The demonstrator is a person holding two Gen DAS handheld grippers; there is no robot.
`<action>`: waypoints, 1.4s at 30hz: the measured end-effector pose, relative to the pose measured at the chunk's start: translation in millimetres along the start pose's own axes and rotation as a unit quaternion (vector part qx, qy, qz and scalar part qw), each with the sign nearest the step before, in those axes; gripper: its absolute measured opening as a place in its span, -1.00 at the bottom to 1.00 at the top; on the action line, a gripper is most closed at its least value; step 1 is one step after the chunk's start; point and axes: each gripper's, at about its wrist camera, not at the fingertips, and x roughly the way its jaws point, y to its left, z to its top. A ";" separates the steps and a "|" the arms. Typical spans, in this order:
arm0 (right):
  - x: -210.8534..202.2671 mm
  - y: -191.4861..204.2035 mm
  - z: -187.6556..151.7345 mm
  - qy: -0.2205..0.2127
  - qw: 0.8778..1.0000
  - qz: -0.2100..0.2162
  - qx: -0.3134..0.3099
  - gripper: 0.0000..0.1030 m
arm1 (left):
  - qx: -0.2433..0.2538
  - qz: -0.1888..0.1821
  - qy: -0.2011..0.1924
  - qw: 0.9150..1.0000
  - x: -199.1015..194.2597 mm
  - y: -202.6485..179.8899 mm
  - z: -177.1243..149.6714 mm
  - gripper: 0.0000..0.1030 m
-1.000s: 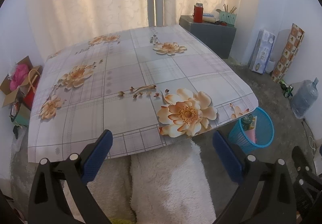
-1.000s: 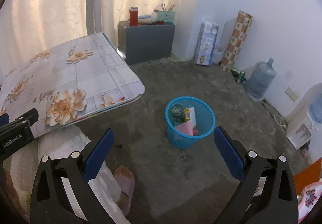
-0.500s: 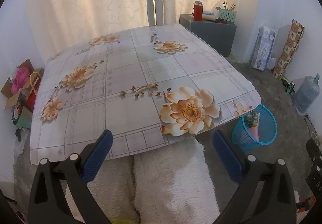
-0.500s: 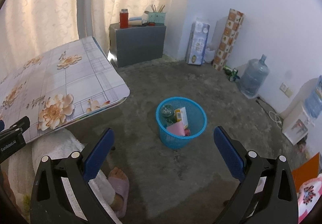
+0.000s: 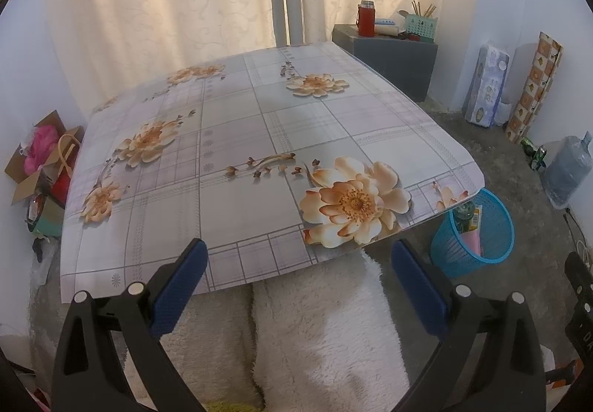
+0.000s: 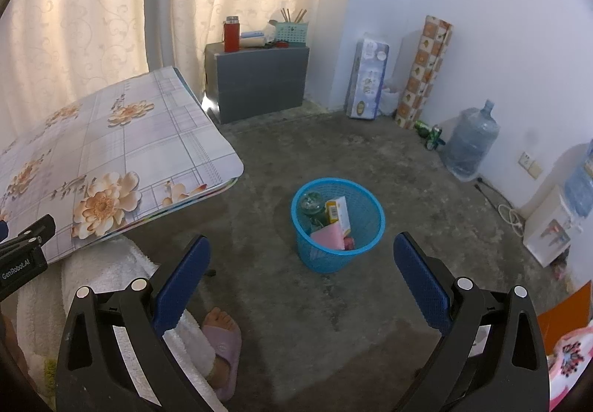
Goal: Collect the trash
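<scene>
Both my left gripper (image 5: 296,286) and right gripper (image 6: 298,275) gape wide, holding nothing. The trash sits in the blue basket (image 6: 365,249) on the floor; a careless reach could tip it over.

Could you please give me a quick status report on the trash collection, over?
Left gripper open, empty, over floral table. Right gripper open, empty, aimed at blue basket on floor. Trash already in basket; none visible on table. Path clear.

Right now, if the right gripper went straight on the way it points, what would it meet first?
Probably the blue trash basket on the floor, with nothing between it and the open right gripper; depth is unclear.
</scene>
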 end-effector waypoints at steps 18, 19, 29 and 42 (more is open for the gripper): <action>-0.2 -1.1 -2.8 0.000 1.000 0.000 0.002 0.84 | 0.000 0.000 0.001 1.000 0.5 0.4 -0.6 0.89; -0.4 -0.9 -2.4 0.000 1.000 0.001 0.002 0.84 | 0.000 0.000 0.002 1.000 0.7 0.3 -0.5 0.89; -0.6 0.3 -2.3 0.000 1.000 0.000 0.001 0.84 | 0.000 0.000 0.001 1.000 0.2 0.7 -0.5 0.89; -0.9 -1.1 -1.5 0.000 1.000 0.001 0.001 0.84 | -0.001 -0.001 0.001 1.000 -0.8 0.6 0.6 0.89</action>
